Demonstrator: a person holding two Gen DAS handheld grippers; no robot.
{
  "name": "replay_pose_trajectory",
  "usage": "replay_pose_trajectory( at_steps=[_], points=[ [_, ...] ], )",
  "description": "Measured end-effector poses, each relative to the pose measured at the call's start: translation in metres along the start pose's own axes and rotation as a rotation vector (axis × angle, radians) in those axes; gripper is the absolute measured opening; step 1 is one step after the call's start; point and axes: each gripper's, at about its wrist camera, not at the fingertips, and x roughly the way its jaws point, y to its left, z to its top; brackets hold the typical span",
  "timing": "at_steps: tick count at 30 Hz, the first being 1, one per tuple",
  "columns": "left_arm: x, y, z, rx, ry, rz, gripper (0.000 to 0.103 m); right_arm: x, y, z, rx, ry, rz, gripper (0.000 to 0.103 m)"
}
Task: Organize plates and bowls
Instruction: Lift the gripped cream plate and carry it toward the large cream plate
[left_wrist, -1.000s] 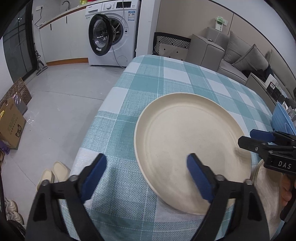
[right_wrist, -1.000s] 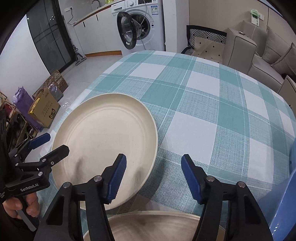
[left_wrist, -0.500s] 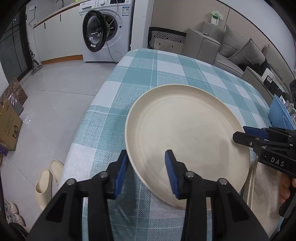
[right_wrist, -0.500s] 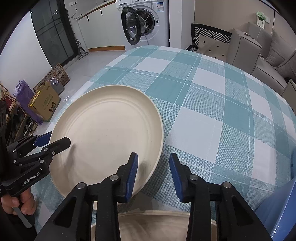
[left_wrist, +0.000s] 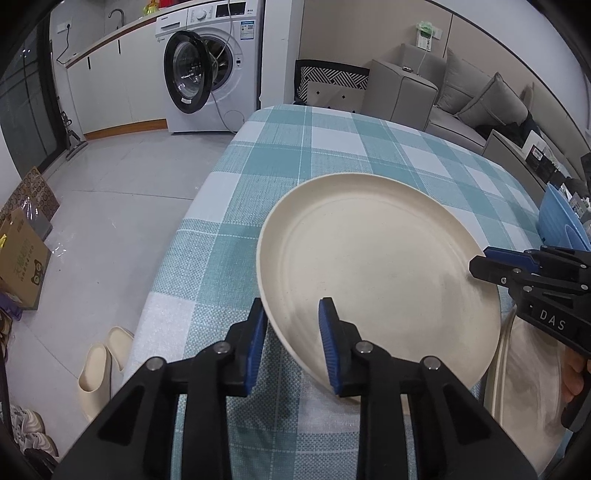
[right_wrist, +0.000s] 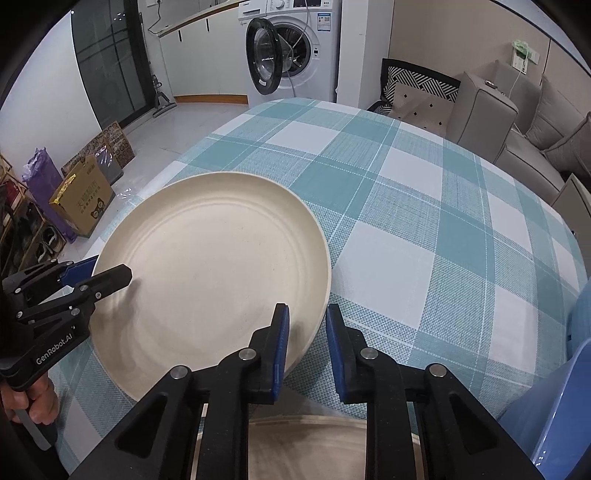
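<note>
1. Teal-and-white checked cloth covers the table (right_wrist: 424, 236) that fills both views; everything in hand sits at its near edge.

2. Low in the left wrist view, the left gripper (left_wrist: 293, 339) is clenched on the near-left rim of the cream plate (left_wrist: 376, 273), one blue pad under the rim and one on the plate's upper face.

3. Low in the right wrist view, the right gripper (right_wrist: 306, 343) pinches the same plate (right_wrist: 210, 273) at its lower-right rim, pads either side of the edge. The rim looks gripped, though the actual contact is partly hidden behind the pad.

4. Two grips on opposite edges suggest the plate is being carried level. A wide, shallow plate would likely tip from one rim pinch.

5. Its near edge looks raised off the cloth; whether the far edge touches, I cannot tell.

6. At the bottom of the right wrist view lies a second, tan dish (right_wrist: 306, 454), probably the stacking target.

7. A blue plate (left_wrist: 557, 218) stands on edge at the right of the left wrist view.

8. Farther out: a washing machine (left_wrist: 207, 74) with its door open at upper centre, a grey sofa (left_wrist: 476, 99) at upper right, a cardboard box (left_wrist: 22, 266) and slippers (left_wrist: 103, 358) on the floor at left.
</note>
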Motion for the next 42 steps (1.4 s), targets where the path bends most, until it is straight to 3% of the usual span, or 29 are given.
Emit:
replay_pose_trajectory(
  at_steps=[6, 19, 23, 42],
  points=[
    [-0.002, -0.002, 0.0, 0.006, -0.006, 0.001, 0.027, -0.007, 0.001, -0.001, -0.009, -0.024, -0.002, 0.021],
    [0.003, -0.004, -0.001, 0.004, 0.019, 0.003, 0.027, 0.009, -0.008, -0.002, 0.035, 0.031, 0.04, 0.021],
    [0.003, -0.005, -0.001, 0.012, 0.015, 0.019, 0.027, 0.007, -0.001, -0.003, 0.001, 0.009, -0.008, 0.016],
    [-0.02, -0.019, 0.0, 0.04, -0.032, 0.007, 0.027, -0.028, -0.01, -0.009, 0.025, -0.067, -0.018, 0.016]
  ],
)
